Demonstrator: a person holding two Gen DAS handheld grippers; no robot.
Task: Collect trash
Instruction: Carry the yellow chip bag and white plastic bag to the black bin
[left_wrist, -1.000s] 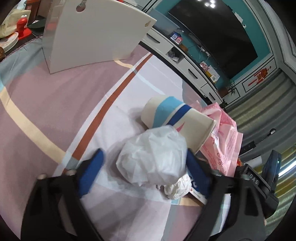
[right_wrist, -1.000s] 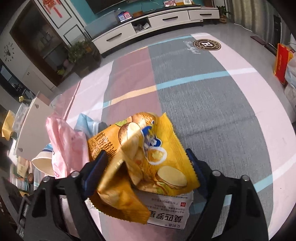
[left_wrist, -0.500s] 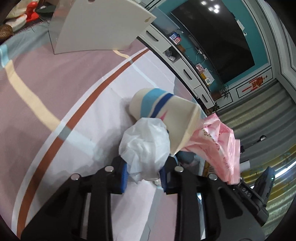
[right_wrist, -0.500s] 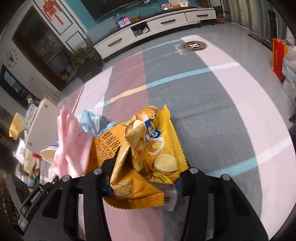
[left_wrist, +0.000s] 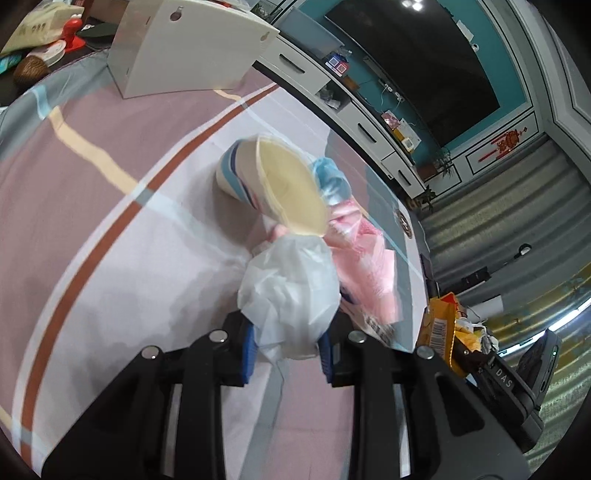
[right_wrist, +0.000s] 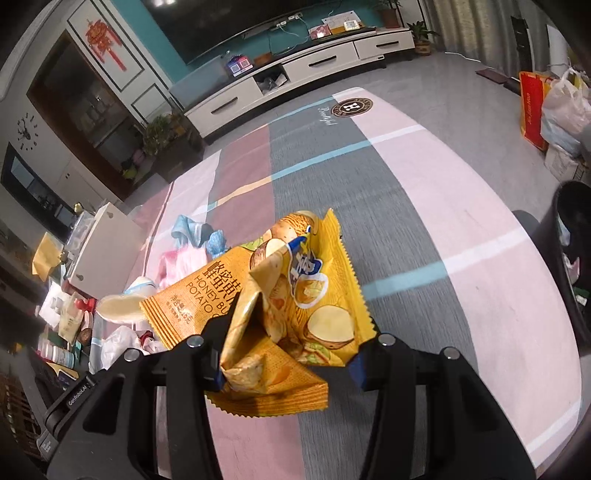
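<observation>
My left gripper (left_wrist: 286, 350) is shut on a crumpled white plastic bag (left_wrist: 291, 291) and holds it above the striped mat. A blue-striped paper cup (left_wrist: 273, 184) hangs against the bag, mouth toward me. Pink plastic wrap (left_wrist: 369, 266) lies behind it. My right gripper (right_wrist: 291, 365) is shut on a yellow potato chip bag (right_wrist: 291, 295), lifted off the mat. The cup (right_wrist: 118, 306), pink wrap (right_wrist: 177, 262) and a light blue wrapper (right_wrist: 199, 232) show at the left of the right wrist view.
A white board (left_wrist: 184, 48) stands at the mat's far edge. Clutter sits beside it (left_wrist: 44, 44). A black bin (right_wrist: 576, 258) stands at the right. A TV cabinet (right_wrist: 303, 74) lines the far wall. Bags (right_wrist: 554, 107) sit at the right.
Both grippers have closed on their items and lifted them. The cup has tipped so its mouth faces the left camera. The chip bag is now clear of the mat.
</observation>
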